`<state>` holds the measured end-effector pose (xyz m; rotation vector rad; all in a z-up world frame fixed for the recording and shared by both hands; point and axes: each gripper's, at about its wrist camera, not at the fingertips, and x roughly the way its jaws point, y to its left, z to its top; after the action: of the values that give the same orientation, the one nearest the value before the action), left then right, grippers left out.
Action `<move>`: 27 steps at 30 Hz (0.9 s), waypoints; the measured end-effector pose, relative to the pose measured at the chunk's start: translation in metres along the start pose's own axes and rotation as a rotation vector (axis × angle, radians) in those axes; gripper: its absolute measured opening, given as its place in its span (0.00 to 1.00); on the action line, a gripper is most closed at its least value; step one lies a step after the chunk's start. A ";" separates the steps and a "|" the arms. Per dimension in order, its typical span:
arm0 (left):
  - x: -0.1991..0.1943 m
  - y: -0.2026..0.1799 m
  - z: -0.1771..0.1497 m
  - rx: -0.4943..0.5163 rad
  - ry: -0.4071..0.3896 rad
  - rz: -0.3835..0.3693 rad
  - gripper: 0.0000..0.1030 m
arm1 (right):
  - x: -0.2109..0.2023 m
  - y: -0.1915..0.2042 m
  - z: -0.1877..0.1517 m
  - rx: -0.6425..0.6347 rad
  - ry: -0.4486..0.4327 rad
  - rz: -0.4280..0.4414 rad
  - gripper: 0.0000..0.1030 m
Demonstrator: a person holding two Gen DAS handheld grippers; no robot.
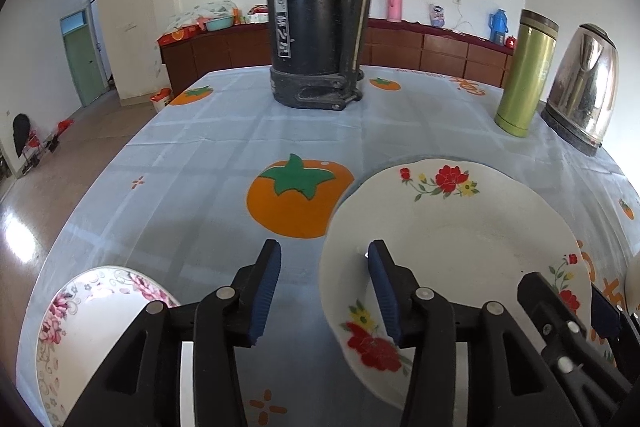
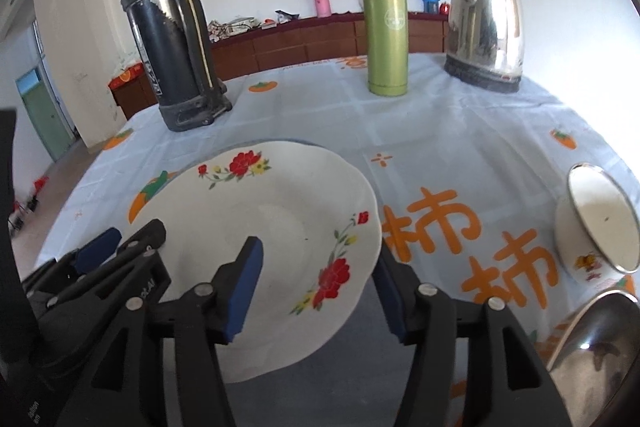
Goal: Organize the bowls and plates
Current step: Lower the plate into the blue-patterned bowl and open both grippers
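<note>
Pale persimmon-print tablecloth (image 1: 208,147) under a flowered plate (image 1: 460,227), brown cabinets (image 1: 440,47) behind, left claw (image 1: 324,291) and right claw (image 2: 316,291) both apart

- Two plates are lying on the cloth: a red-flowered plate (image 1: 460,239) right of centre, a pink-patterned plate (image 1: 80,327) lower left.
- Two bowls are sitting at the right edge: an enamel bowl (image 2: 596,223), a steel bowl (image 2: 600,339).
- Two flasks are standing at the top: a black flask (image 1: 316,7), a green flask (image 1: 524,71).
- One kettle (image 1: 580,87) is standing upper right.
</note>
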<state>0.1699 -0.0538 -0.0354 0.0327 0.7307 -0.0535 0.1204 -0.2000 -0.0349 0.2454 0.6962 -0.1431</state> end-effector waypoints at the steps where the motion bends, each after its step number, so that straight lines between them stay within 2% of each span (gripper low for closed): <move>1: -0.001 0.001 0.000 -0.003 -0.005 0.006 0.49 | -0.001 -0.002 0.000 0.011 -0.003 0.011 0.58; 4: -0.012 0.003 -0.002 0.005 -0.052 0.050 0.49 | -0.004 -0.004 0.001 0.026 -0.026 0.013 0.58; 5: -0.017 0.004 -0.003 0.009 -0.075 0.066 0.49 | -0.010 -0.004 0.001 0.022 -0.060 -0.005 0.58; 7: -0.025 0.007 -0.006 0.012 -0.101 0.086 0.54 | -0.020 0.000 0.001 0.009 -0.117 -0.033 0.71; 9: -0.033 0.011 -0.009 0.004 -0.117 0.092 0.60 | -0.031 0.003 0.001 -0.001 -0.186 -0.047 0.80; 10: -0.036 0.012 -0.011 0.001 -0.124 0.093 0.61 | -0.035 0.004 0.001 -0.005 -0.209 -0.050 0.82; 19: -0.080 0.024 -0.040 -0.002 -0.192 0.119 0.61 | -0.057 0.008 -0.003 -0.006 -0.325 -0.015 0.83; 21: -0.088 0.027 -0.047 0.003 -0.202 0.120 0.61 | -0.063 0.007 -0.005 0.005 -0.352 -0.013 0.86; 27: -0.105 0.037 -0.059 -0.005 -0.222 0.135 0.61 | -0.081 0.012 -0.019 -0.016 -0.373 -0.031 0.89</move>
<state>0.0547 -0.0104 -0.0089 0.0699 0.5057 0.0726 0.0501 -0.1795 0.0055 0.1858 0.3306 -0.2066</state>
